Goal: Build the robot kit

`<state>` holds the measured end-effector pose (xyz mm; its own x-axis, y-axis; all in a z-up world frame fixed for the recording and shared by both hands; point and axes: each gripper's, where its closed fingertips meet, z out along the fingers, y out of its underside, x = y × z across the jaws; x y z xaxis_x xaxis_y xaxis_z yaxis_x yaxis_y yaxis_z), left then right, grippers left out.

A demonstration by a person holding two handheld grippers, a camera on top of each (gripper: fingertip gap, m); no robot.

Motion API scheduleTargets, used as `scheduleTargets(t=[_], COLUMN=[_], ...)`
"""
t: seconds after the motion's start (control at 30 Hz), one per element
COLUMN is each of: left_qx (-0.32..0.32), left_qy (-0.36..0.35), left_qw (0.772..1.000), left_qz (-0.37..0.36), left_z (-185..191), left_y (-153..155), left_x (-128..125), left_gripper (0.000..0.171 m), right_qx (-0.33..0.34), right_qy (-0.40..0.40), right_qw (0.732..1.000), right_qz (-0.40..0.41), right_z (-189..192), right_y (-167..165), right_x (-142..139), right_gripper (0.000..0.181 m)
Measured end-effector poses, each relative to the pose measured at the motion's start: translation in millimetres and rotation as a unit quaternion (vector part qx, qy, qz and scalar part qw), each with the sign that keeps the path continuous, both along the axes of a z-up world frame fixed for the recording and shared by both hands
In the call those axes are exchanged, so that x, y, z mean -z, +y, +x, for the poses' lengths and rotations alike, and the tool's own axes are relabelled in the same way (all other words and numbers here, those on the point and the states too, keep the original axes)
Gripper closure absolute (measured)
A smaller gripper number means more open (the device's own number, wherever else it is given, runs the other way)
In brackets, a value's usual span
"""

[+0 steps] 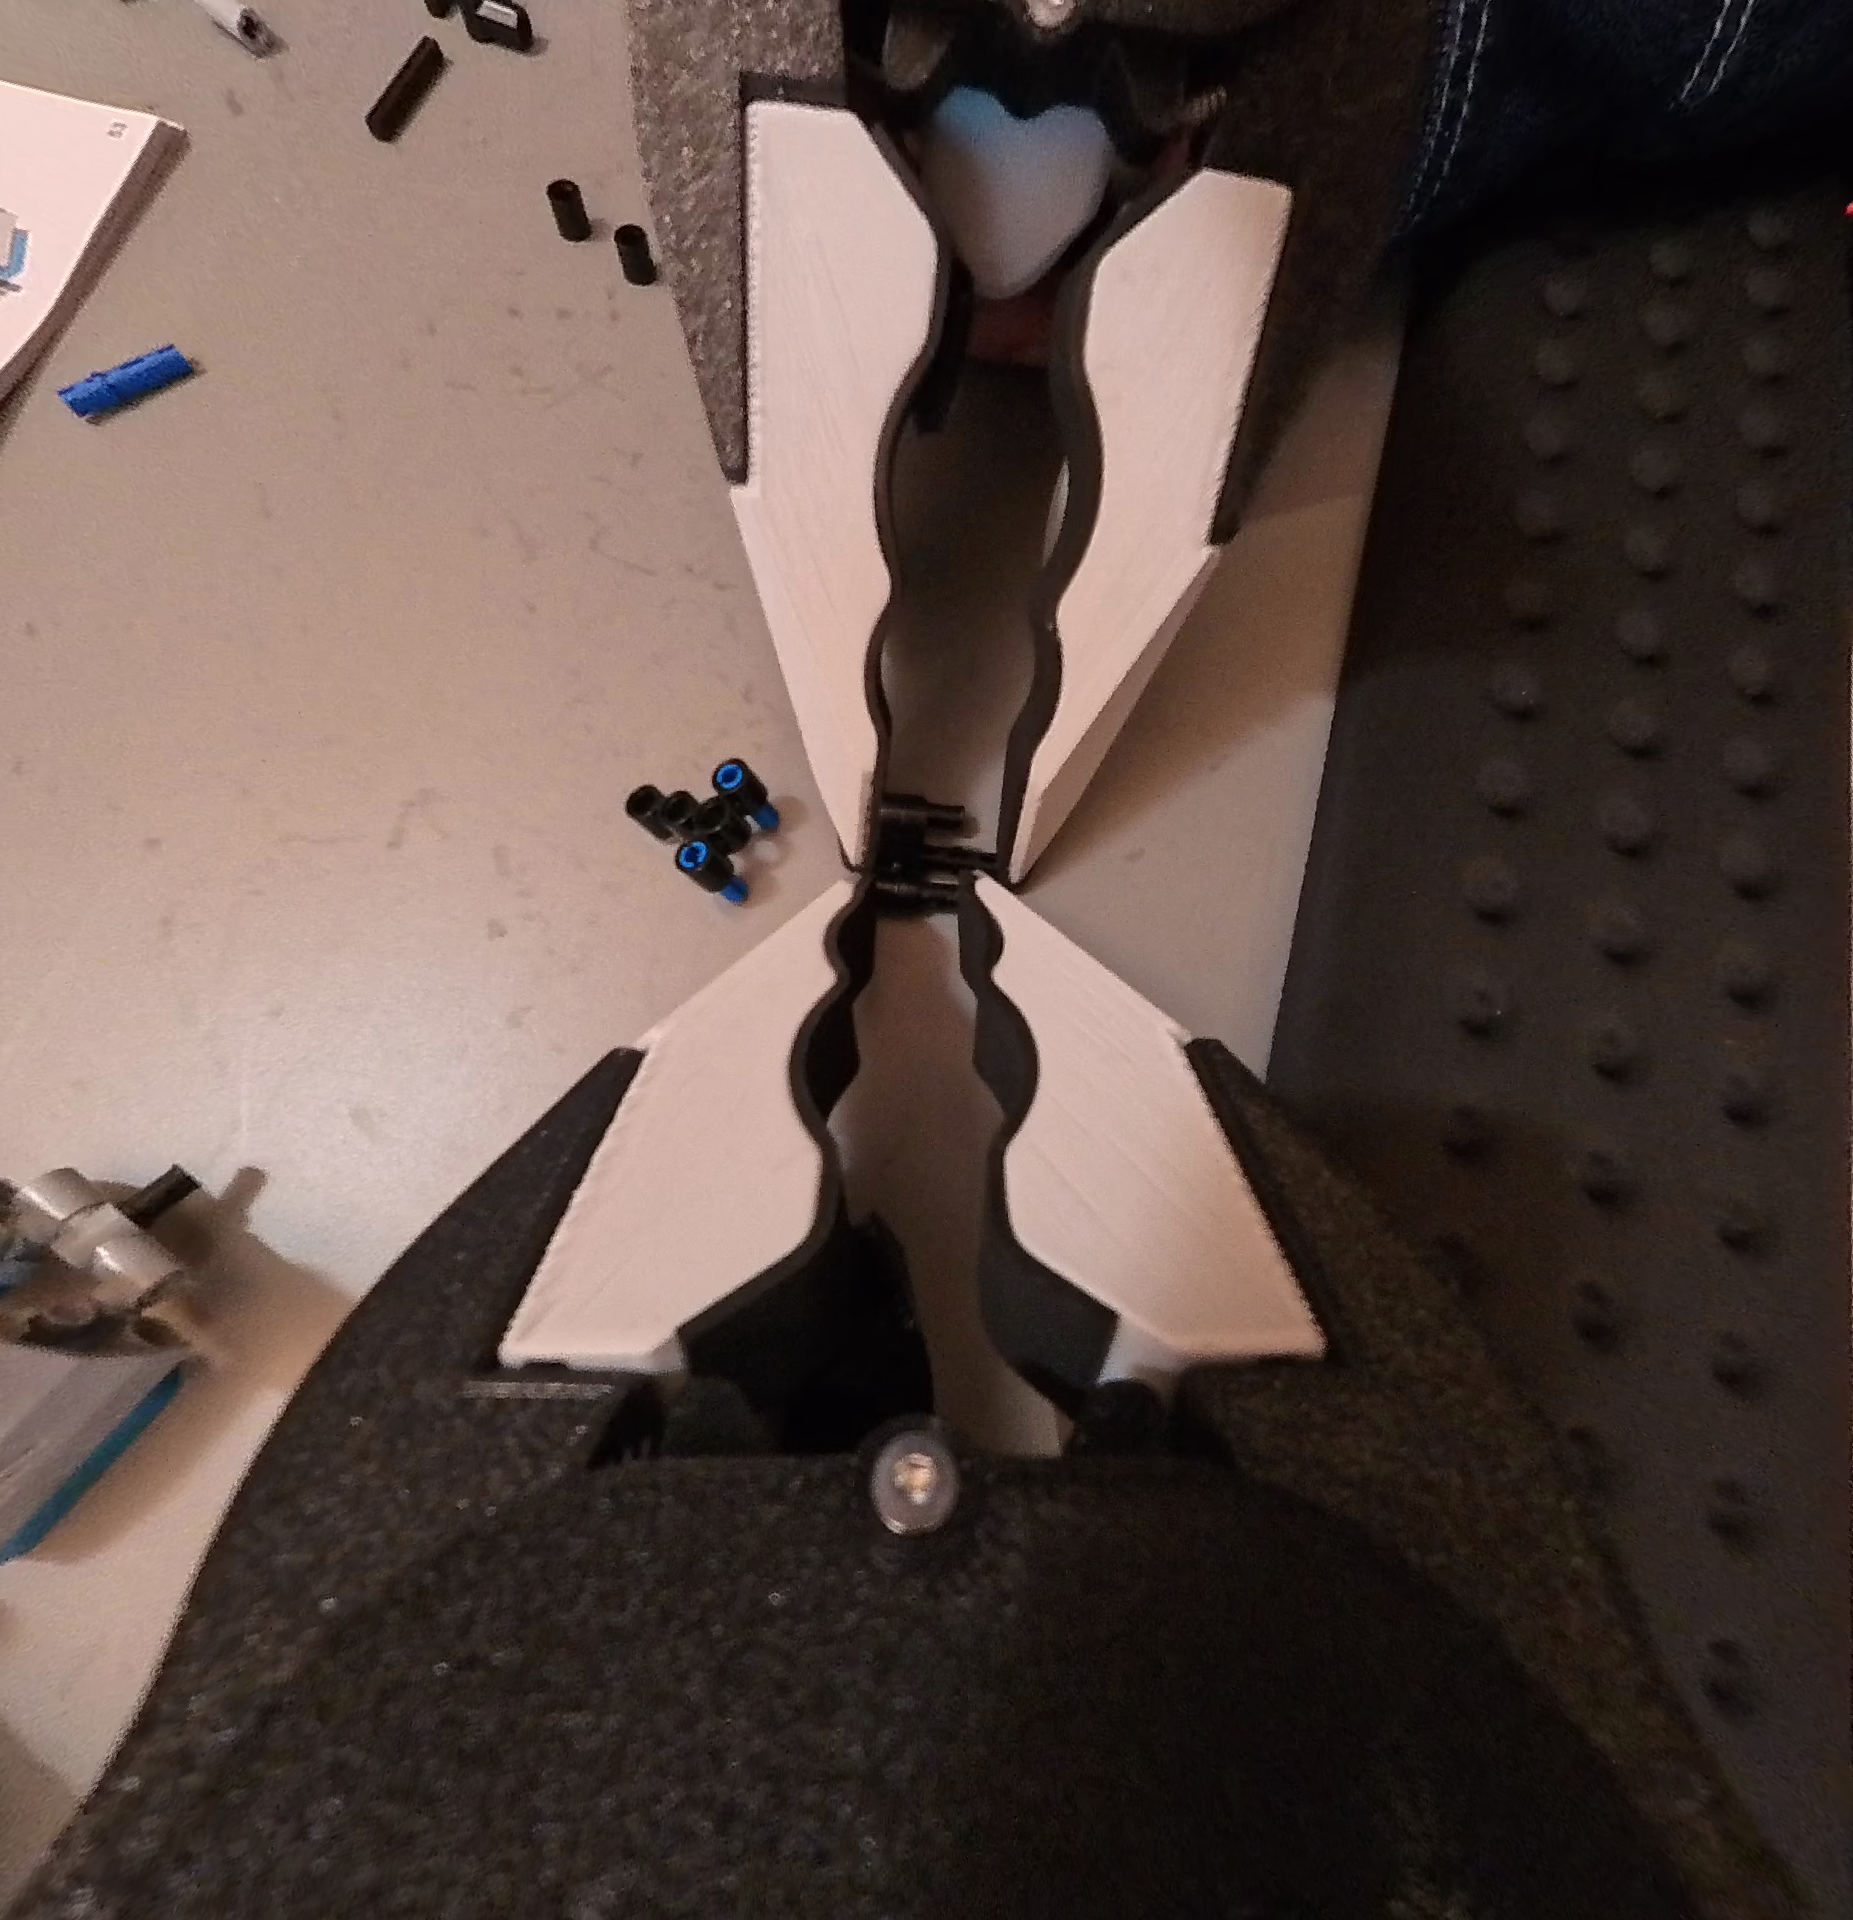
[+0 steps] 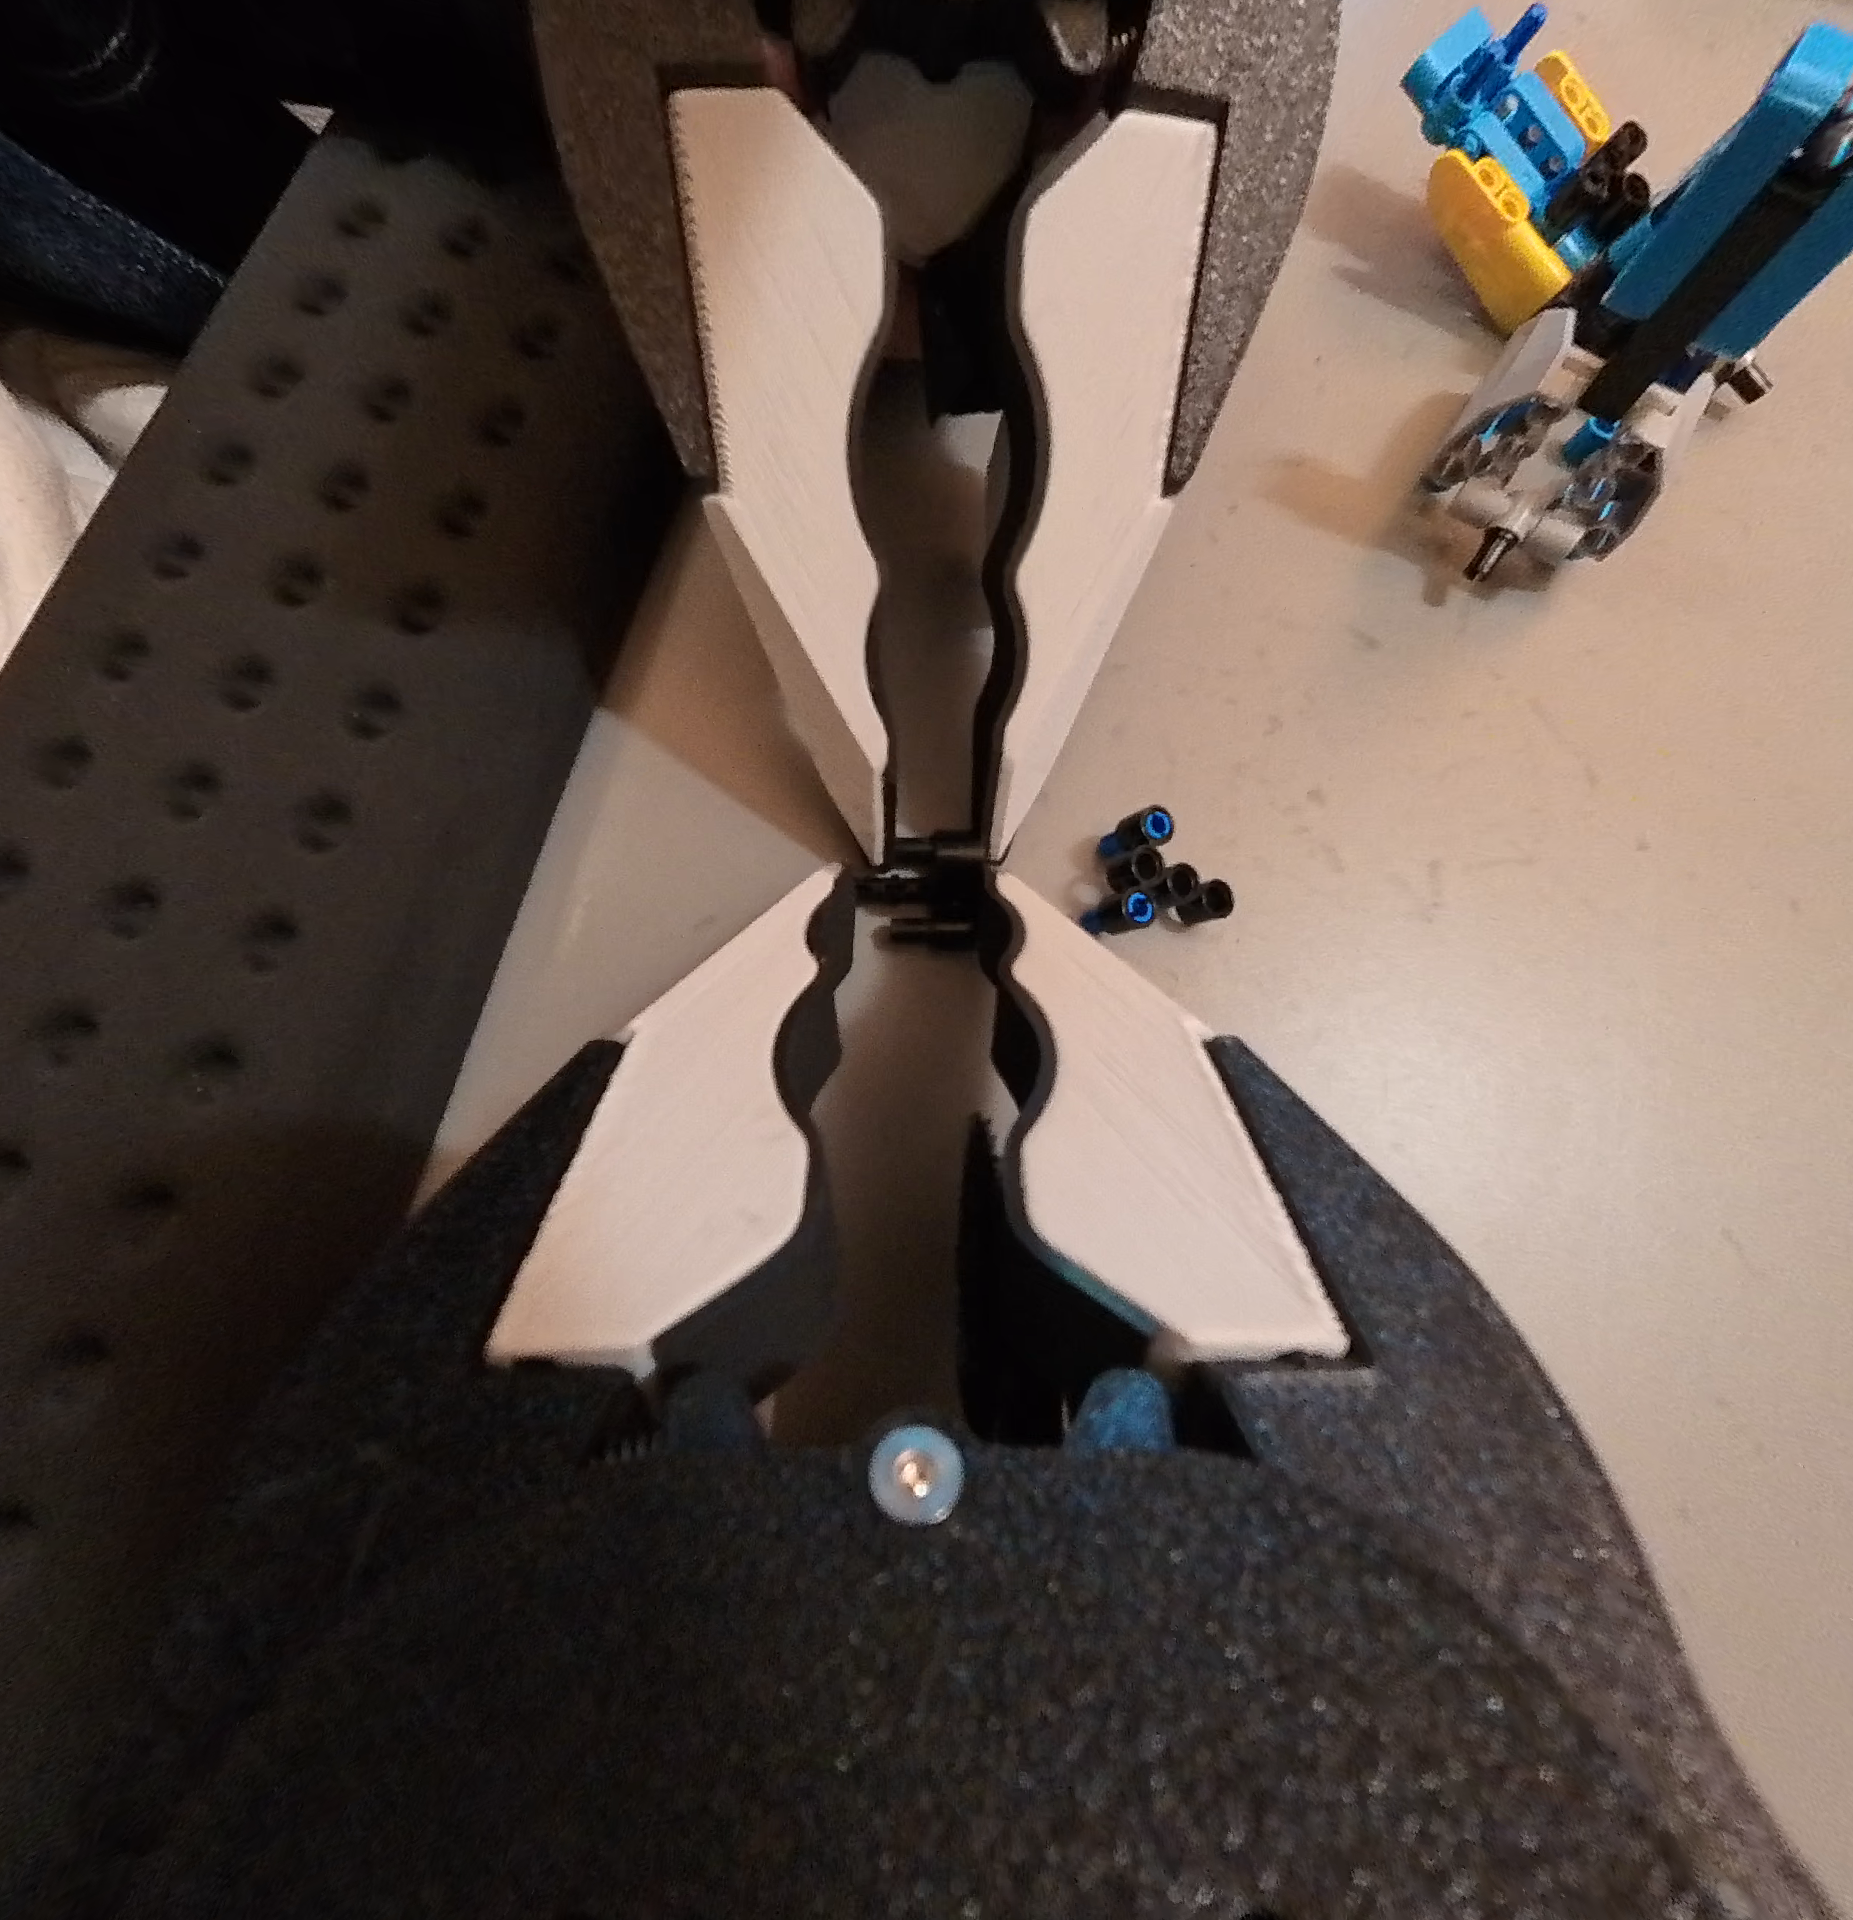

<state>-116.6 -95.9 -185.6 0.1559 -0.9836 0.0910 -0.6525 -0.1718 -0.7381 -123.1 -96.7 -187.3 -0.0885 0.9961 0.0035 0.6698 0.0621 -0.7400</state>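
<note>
Black pin cluster (image 1: 924,854) sits at mid-frame in the left wrist view, pinched between two pairs of fingertips that meet nose to nose. Left gripper (image 1: 917,902) comes up from the bottom of the frame, right gripper (image 1: 932,831) comes down from the top. Right wrist view mirrors this: right gripper (image 2: 927,902) from the bottom, left gripper (image 2: 937,836) from the top, same black pin cluster (image 2: 922,883) in the middle.

Fingers on both grippers are drawn together, clamped on the cluster; only the narrow width of the part separates the tips. Each pair grips a different end of it, so neither hand is nearer.

Key relation: the pins' long axes run left-right across the frame, crosswise to both grippers' fingers, which point at each other along the vertical of the frame. Several short pins look stacked and slightly offset; exact count not readable, too small and dark.

Whether the cluster rests on the beige tabletop (image 1: 382,623) or hangs just above it, I cannot tell.

Nearby:
- loose black and blue connector bunch (image 1: 706,826), just left of the tips in the left view, to their right in the right view (image 2: 1156,871)
- dark studded plate (image 1: 1587,727) along the right edge of the left view
- blue and yellow brick assembly (image 2: 1618,312), upper right of the right view, well apart
- blue pin (image 1: 124,379) and booklet (image 1: 39,229), upper left of the left view
</note>
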Motion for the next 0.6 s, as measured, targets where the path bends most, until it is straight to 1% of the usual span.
scheduleTargets(t=[0.17,0.33,0.47,0.6], left_qx=[-0.007,-0.007,-0.002,-0.005], left_qy=[-0.004,-0.001,0.006,0.003], left_qw=[1.000,1.000,1.000,1.000], left_qz=[-0.018,-0.007,0.024,0.011], left_z=[-0.1,-0.2,0.8,1.5], left_y=[0.2,0.2,-0.1,0.0], left_x=[-0.3,0.1,0.5,0.1], left_gripper=[0.156,0.156,0.156,0.157], right_qx=[0.005,0.016,0.019,0.015], right_qy=[-0.005,-0.023,-0.028,-0.040], right_qw=[1.000,1.000,0.999,0.999], right_qz=[0.015,0.003,-0.016,0.001], right_z=[0.1,1.2,1.8,1.2], right_y=[0.8,-0.3,-1.2,-1.2], right_x=[-0.2,0.6,0.5,0.7], right_gripper=[0.157,0.158,0.159,0.160])
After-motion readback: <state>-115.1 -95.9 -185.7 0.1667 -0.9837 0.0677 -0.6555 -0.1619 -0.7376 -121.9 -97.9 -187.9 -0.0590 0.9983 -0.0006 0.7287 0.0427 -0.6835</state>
